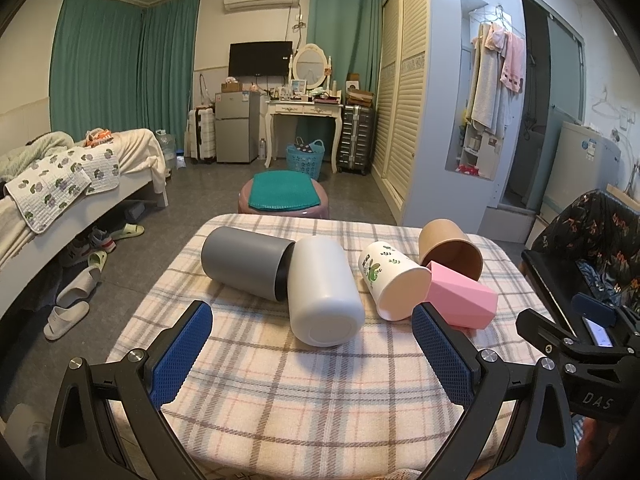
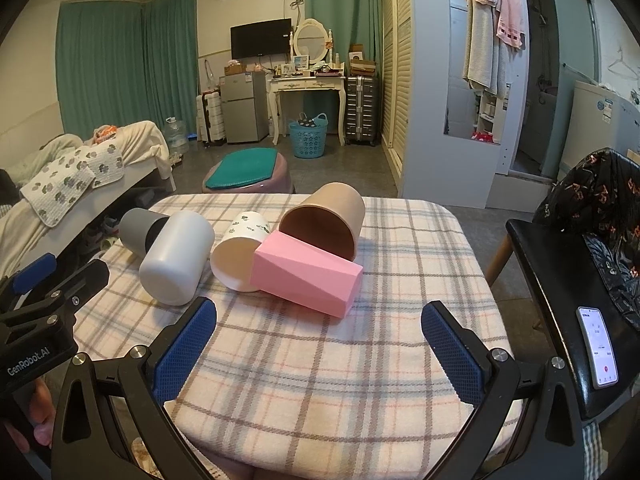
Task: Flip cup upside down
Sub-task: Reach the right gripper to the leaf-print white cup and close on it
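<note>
Lying on their sides across the far half of the counter (image 1: 320, 392), which is draped in a plaid cloth, are five cups. At the left we see a smooth grey cylindrical cup (image 1: 244, 262) whose dark mouth presses against the flank of a matte white plastic tumbler (image 1: 324, 292); the tumbler's closed base faces the left wrist camera, so we cannot tell what its inside holds. Next comes a white cup printed with green leaves (image 1: 394, 280), its mouth turned toward us and showing only a bare cream interior in the right wrist view (image 2: 236, 258). A faceted pink plastic cup (image 1: 460, 300) lies just beside it, touching its rim, with its flat closed end pointing to the near right (image 2: 308, 276). Behind the pink one rests a brown paper cup (image 2: 326, 220), tilted with its open mouth toward the right wrist camera; nothing shows inside it but brown wall.

We hold our left gripper (image 1: 312, 356) low over the near part of the counter with its blue-padded jaws spread wide, gripping nothing; the tumbler's base sits just ahead of the gap. Our right gripper (image 2: 318, 354) likewise stands wide apart and bare, near the pink cup but not touching it.

To the right, a smartphone with a lit screen (image 2: 598, 350) lies on a black chair seat (image 2: 552, 280).
</note>
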